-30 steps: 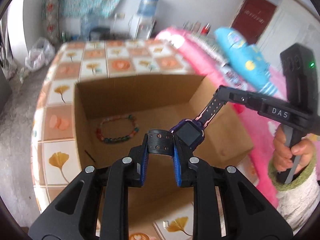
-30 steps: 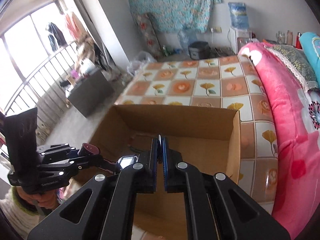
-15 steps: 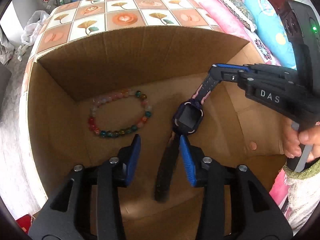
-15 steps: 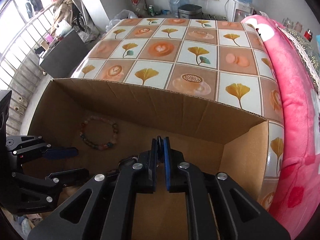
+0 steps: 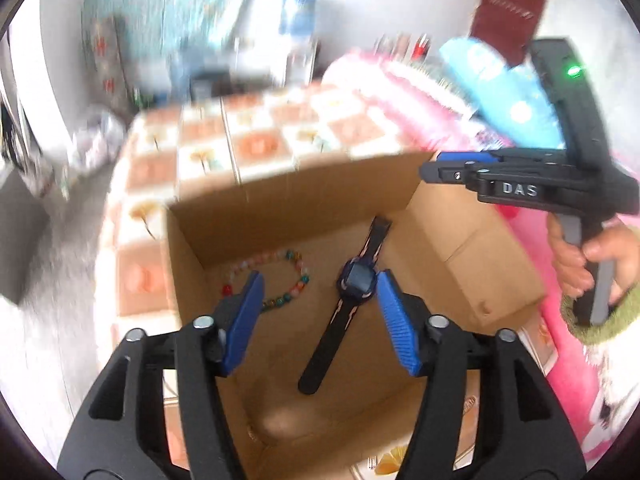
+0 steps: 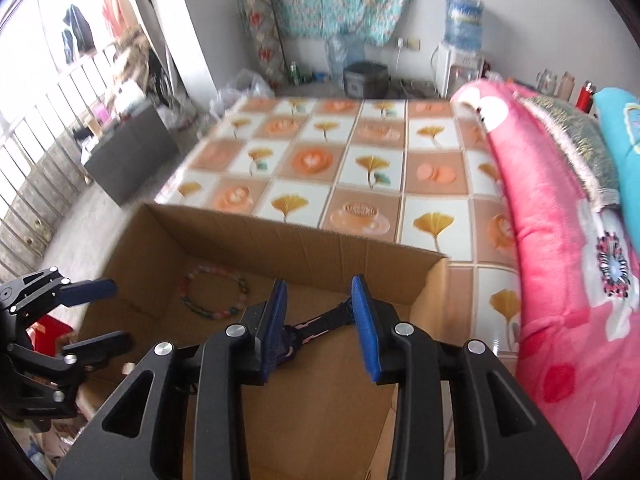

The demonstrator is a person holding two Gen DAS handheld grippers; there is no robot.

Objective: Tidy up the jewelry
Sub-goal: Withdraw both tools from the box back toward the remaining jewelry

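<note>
Tiled in orange and white, the bed [image 6: 360,160] carries an open cardboard box [image 5: 288,200] at its near end. Nearest, the left tongs [image 5: 316,312] hang over the box, jaws opening, empty. Just beyond them the watch [image 5: 356,280] lies flat on the box floor, strap stretched out, with the bead bracelet [image 5: 280,280] to its left. The right tongs [image 6: 320,320] are opening too, gripping nothing (the watch's strap shows between the jaws, lower down). The placing step looks finished; next comes fetching another piece.

A brown cardboard box [image 5: 472,248] holds a dark blue-black watch [image 5: 352,284] and seemingly multicoloured bead bracelet [image 5: 292,280]; pink blanket [image 6: 560,264] beside.
</note>
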